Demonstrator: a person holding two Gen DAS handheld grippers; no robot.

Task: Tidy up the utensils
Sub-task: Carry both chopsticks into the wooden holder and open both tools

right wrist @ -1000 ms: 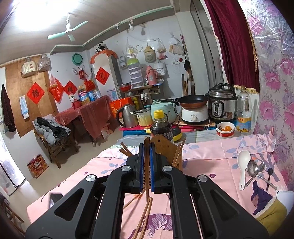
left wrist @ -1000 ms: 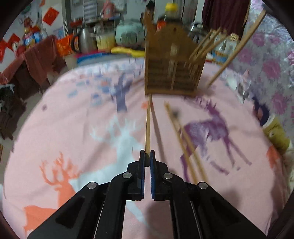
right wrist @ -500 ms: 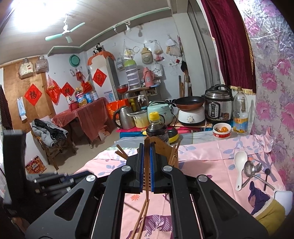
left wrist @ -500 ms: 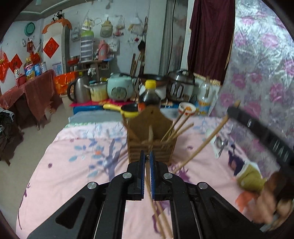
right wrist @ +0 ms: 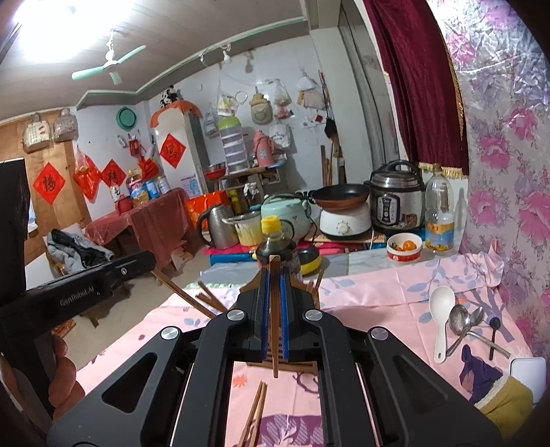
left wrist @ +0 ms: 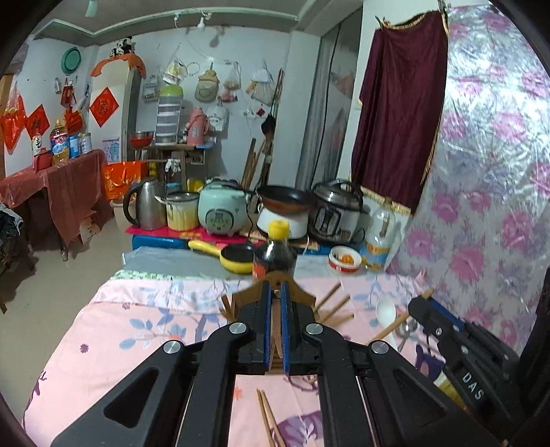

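Left gripper (left wrist: pixel 274 309) clamps one chopstick (left wrist: pixel 276 338); right gripper (right wrist: pixel 274 302) clamps another chopstick (right wrist: pixel 274 330). Just beyond both stands the wooden holder (left wrist: pixel 302 295). Loose chopsticks (right wrist: pixel 256 412) lie on the table (right wrist: pixel 378 292) beneath them.

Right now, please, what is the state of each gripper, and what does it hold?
Left gripper: jaws closed on a chopstick.
Right gripper: jaws closed on a chopstick held upright.

A ceiling light (right wrist: pixel 44 27) blew out to white glare in the upper left of the right wrist view. The left wrist view was dimmer and slightly soft. Fisheye bending and dark vignetting ringed both frames' edges.
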